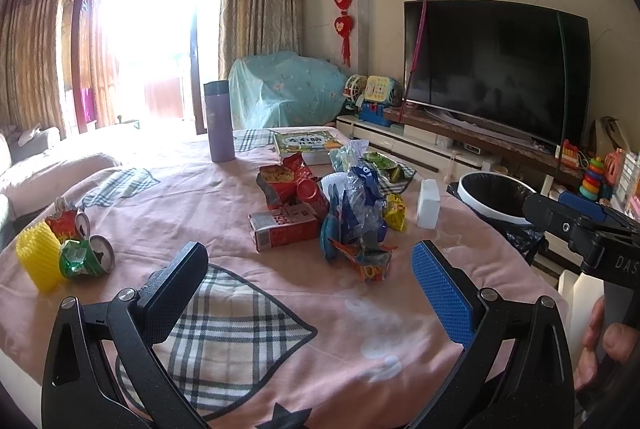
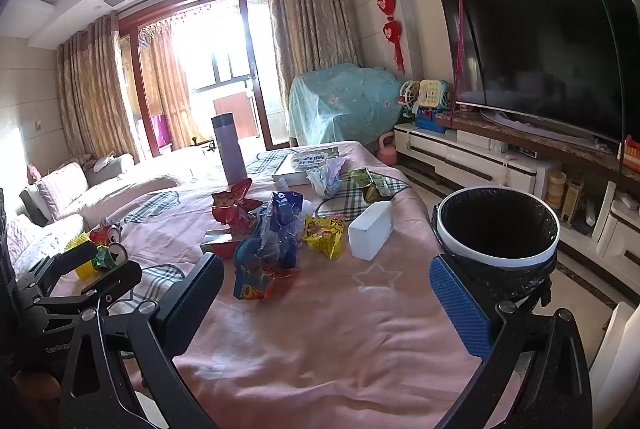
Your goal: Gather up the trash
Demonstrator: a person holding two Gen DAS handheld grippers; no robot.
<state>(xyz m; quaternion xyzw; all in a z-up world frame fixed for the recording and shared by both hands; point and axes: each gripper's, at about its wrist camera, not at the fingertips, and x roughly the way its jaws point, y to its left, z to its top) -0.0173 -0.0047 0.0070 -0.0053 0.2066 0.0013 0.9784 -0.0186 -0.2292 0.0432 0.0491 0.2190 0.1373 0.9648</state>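
Through the left wrist view, the left tongs (image 1: 310, 289) hang wide apart and empty above the pink-covered counter (image 1: 192, 205). Straight ahead of them lies a heap of trash: a blue wrapper (image 1: 362, 209), a red carton (image 1: 286, 231), a red chip bag (image 1: 282, 181) and a yellow packet (image 1: 395, 211). Off to their left sit crushed cans (image 1: 86, 249) beside a yellow foam sleeve (image 1: 38, 255). The bin (image 1: 494, 199), lined in black, stands to their right at the counter's edge. By my reckoning nothing has been collected yet; all the rubbish is still on the cloth.

Through the right wrist view, the right tongs (image 2: 324, 289) are likewise spread open with nothing between them. The wrapper heap lies just ahead and a little left; the bin sits close on their right, and what shows of its inside is dark and looks empty. A white box (image 2: 370, 231), a purple flask (image 2: 230, 149) and a book (image 2: 306, 165) share the counter and probably should stay. The white box stands between the heap and the bin, so a carried wrapper may have to pass over it.
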